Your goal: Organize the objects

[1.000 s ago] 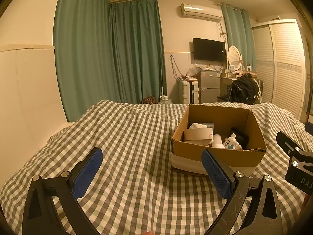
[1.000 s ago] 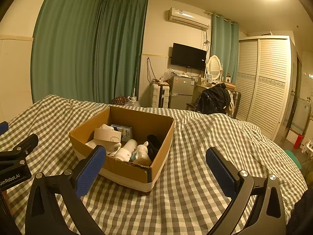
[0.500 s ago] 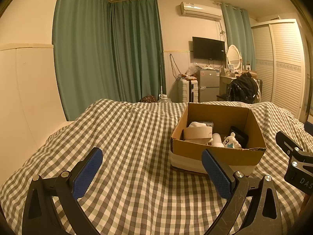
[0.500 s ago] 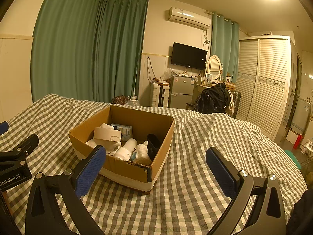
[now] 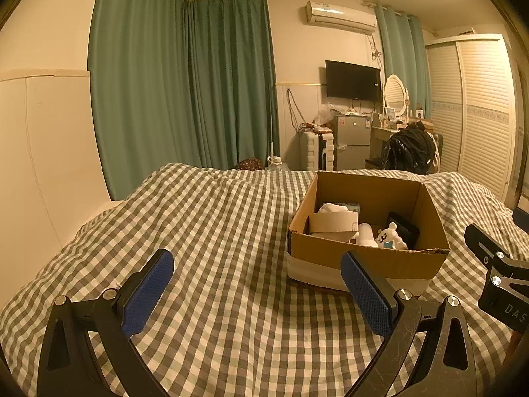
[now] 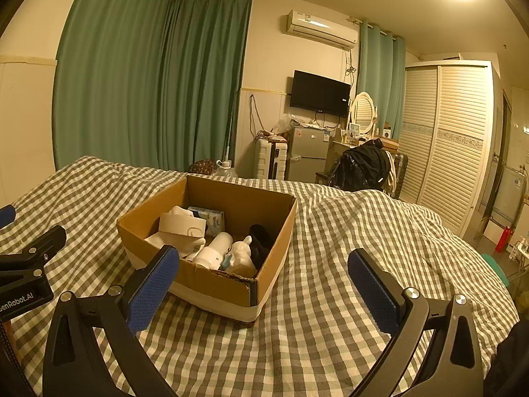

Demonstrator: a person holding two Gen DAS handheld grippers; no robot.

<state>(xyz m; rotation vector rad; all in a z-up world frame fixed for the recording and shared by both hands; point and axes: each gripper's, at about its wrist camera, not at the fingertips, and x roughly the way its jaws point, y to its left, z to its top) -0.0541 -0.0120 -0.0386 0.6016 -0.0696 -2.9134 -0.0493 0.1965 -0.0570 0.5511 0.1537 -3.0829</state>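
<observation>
Left gripper (image 5: 256, 292) spread wide, blue pads (image 5: 147, 292) holding nothing, hovering over checked bedcover (image 5: 211, 231). Cardboard box (image 5: 367, 259) ahead and to the right of it, near wall just behind its right fingertip, sitting open on the bedcover. Inside box, left to right: folded white card (image 5: 332, 223) over a white item, teal-printed carton (image 6: 208, 216) toward the far wall, white bottle (image 6: 213, 249), small white bear figure (image 5: 390, 238), black item (image 5: 405, 231) by the right wall. Right gripper (image 6: 263, 284) also spread wide and holding nothing; box ahead and to its left, near corner just behind its left pad (image 6: 152, 289), bare bedcover between and right of its fingers. Each gripper's black frame visible at the edge of the other's view, apart from the box. Beyond the bed: green curtains (image 5: 185, 92), wall TV (image 5: 352, 79), small fridge (image 5: 352, 142), louvred wardrobe (image 6: 449, 139).
</observation>
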